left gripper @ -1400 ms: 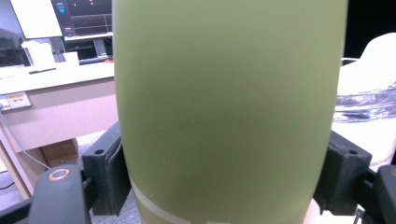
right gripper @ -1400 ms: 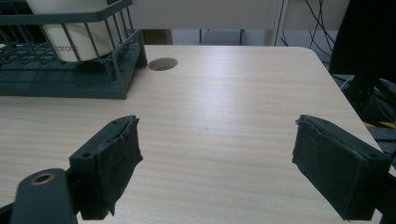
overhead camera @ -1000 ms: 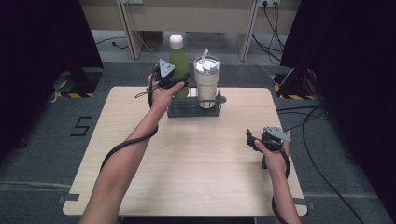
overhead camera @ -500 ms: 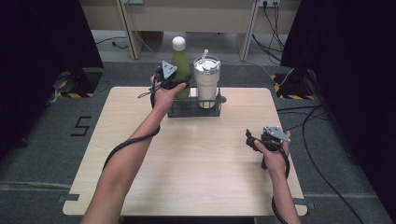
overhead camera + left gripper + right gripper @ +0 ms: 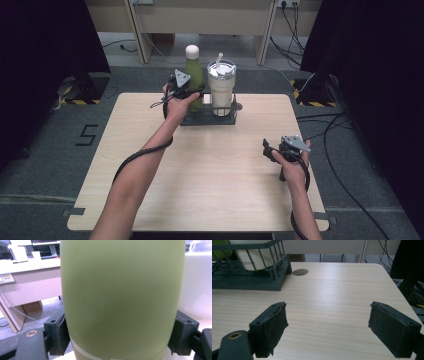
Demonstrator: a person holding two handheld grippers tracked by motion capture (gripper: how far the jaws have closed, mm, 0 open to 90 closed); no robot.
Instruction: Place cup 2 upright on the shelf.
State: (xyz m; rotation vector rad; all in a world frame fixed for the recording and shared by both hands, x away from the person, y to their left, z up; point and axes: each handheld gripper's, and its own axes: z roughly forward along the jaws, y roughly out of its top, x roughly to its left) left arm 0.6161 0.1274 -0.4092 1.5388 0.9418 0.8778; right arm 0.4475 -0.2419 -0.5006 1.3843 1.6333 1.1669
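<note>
1. Lowered slightly since the earlier frame, the left gripper pinches the green bottle (upright, long axis vertical).
2. Bottle sits in the wire rack, beside the tumbler.
3. Right gripper hangs spread and empty, well apart.

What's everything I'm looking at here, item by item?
green bottle: 1, green with white cap, upright in the rack, left side
tumbler: 1, white with lid and straw, in the rack, right of the bottle
rack: 1, dark wire, far edge of the table
table: 1, light wood
left gripper: 1, black, clamped on the green bottle
right gripper: 1, black, jaws apart, holding nothing, above the table's near right
</note>
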